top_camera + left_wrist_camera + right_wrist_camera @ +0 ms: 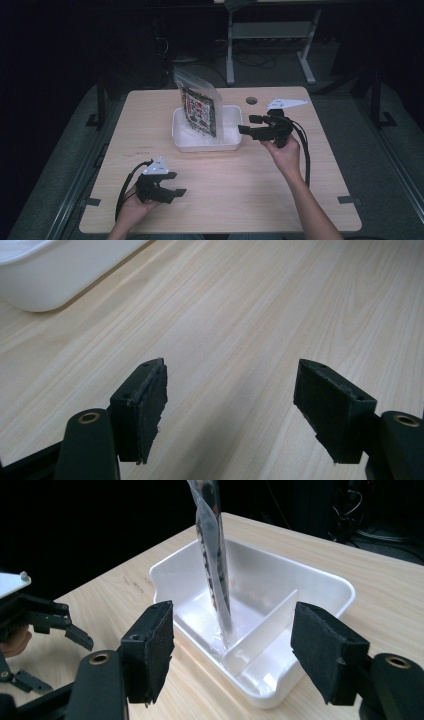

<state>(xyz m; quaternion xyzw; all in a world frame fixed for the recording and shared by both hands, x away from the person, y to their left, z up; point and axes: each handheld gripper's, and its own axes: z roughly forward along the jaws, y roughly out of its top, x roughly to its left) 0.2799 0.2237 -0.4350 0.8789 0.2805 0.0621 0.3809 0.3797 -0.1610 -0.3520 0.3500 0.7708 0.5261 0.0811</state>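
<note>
A clear plastic bag (199, 105) with a dark patterned card inside stands upright in a white divided tray (180, 140) at the table's middle back. Seen from the right gripper view, the bag (214, 560) is edge-on, its bottom resting in the tray (330, 587) beside the divider. My right gripper (243, 125) is open, hovering just right of the tray with jaws pointing at it, nothing between them. My left gripper (176, 184) rests open near the front left of the table, jaws empty over bare wood. It also appears in the right gripper view as the left gripper (70, 630).
The wooden table (230, 190) has a round cable hole (251, 100) at the back right. A corner of the tray (45, 275) shows at the top left of the left gripper view. Behind the table stand desk legs (230, 50) and cables on a dark floor.
</note>
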